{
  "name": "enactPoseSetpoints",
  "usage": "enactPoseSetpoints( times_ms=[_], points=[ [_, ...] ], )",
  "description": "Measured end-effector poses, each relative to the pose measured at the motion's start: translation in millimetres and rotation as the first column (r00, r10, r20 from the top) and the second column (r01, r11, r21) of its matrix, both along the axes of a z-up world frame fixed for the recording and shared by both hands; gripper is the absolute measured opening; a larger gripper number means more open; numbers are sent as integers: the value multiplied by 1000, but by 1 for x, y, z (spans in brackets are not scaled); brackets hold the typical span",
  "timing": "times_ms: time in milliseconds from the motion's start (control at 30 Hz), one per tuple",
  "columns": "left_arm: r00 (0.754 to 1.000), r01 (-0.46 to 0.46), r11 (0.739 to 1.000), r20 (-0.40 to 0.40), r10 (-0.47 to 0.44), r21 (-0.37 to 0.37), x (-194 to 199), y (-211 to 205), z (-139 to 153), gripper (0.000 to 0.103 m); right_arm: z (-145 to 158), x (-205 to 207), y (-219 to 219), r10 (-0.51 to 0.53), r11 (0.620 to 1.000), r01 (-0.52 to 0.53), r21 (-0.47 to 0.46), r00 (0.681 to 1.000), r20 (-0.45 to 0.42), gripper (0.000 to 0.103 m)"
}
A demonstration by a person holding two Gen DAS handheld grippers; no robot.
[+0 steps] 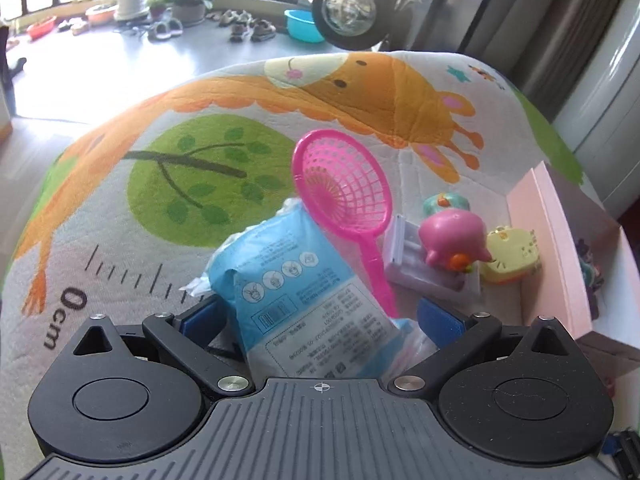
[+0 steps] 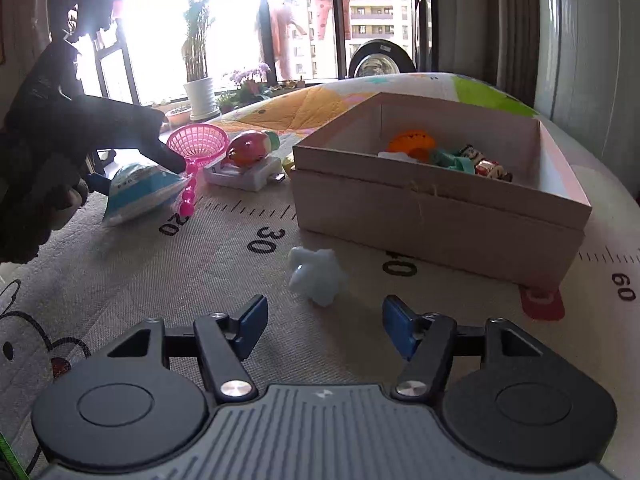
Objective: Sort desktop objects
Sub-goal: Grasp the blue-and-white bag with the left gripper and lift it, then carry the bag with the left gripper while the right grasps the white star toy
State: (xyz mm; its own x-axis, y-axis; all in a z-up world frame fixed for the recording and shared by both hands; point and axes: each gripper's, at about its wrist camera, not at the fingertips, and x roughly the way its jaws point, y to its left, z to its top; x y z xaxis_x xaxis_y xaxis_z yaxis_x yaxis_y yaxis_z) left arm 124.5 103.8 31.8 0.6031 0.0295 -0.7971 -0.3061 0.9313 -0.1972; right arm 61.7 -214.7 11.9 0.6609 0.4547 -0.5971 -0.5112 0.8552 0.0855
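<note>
My left gripper [image 1: 320, 314] is shut on a blue tissue packet [image 1: 296, 276], which stands tipped up between its blue pads; the right wrist view shows the same packet [image 2: 140, 192] with one edge on the mat. A pink toy strainer [image 1: 344, 188] leans against the packet. Behind it are a pink pig toy [image 1: 452, 236] on a lilac block [image 1: 416, 276] and a yellow cat toy [image 1: 512, 256]. My right gripper [image 2: 325, 320] is open with nothing between its fingers. A small pale blue toy [image 2: 316, 278] lies on the mat just ahead of its fingertips.
An open pink cardboard box [image 2: 440, 216] stands at the right with an orange toy [image 2: 412, 142] and several small figures inside. The printed play mat [image 2: 224, 264] carries ruler marks and a red tab [image 2: 542, 304]. Beyond the mat are bare floor, plant pots and a washing machine [image 1: 350, 10].
</note>
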Motion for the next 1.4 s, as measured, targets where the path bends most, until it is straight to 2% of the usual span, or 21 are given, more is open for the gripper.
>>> enactPoseSetpoints(
  times_ms=[33, 200, 267, 433, 633, 733, 833, 933, 1000, 1033, 1100, 1233, 1400],
  points=[
    [1000, 16, 1000, -6, -15, 24, 2, -3, -3, 103, 0, -1, 0, 2, 1000, -2, 4, 1000, 1, 75],
    [996, 91, 992, 4, -92, 87, -3, -13, -3, 100, -1, 1, -2, -4, 1000, 4, 24, 1000, -24, 76],
    [992, 122, 987, 13, -124, 100, -7, -14, -1, 91, -1, 1, -2, -6, 1000, 6, 26, 1000, -25, 77],
    [982, 180, 972, 33, -186, 149, -18, -11, 4, 82, -1, 1, -1, -8, 1000, 9, 25, 1000, -24, 82],
    [970, 228, 953, 43, -241, 198, -33, -7, 6, 78, -2, 2, 0, -15, 1000, 16, 17, 999, -31, 85],
    [959, 264, 944, 53, -279, 197, -41, -10, 10, 76, -2, 2, 0, -18, 1000, 19, 14, 999, -34, 86],
    [916, 384, 909, 55, -397, 162, -55, -27, 14, 75, -3, 4, 0, -25, 1000, 25, 16, 999, -40, 88],
    [829, 550, 819, 11, -559, 162, -78, -66, 9, 76, -3, 5, -1, -36, 999, 37, 20, 998, -48, 89],
    [780, 617, 764, -19, -625, 190, -92, -88, 9, 79, -3, 5, -2, -45, 999, 46, 24, 998, -51, 89],
    [758, 644, 738, -37, -651, 199, -99, -97, 9, 81, -3, 6, -3, -49, 998, 50, 28, 997, -53, 90],
    [734, 674, 713, -61, -677, 196, -106, -107, 10, 81, -3, 7, -4, -56, 998, 58, 33, 997, -57, 92],
    [716, 694, 692, -92, -692, 200, -114, -115, 9, 89, -3, 7, -5, -64, 997, 67, 40, 996, -61, 92],
    [733, 675, 707, -81, -676, 208, -110, -118, 9, 92, -3, 7, -5, -68, 997, 70, 38, 996, -55, 92]
  ],
)
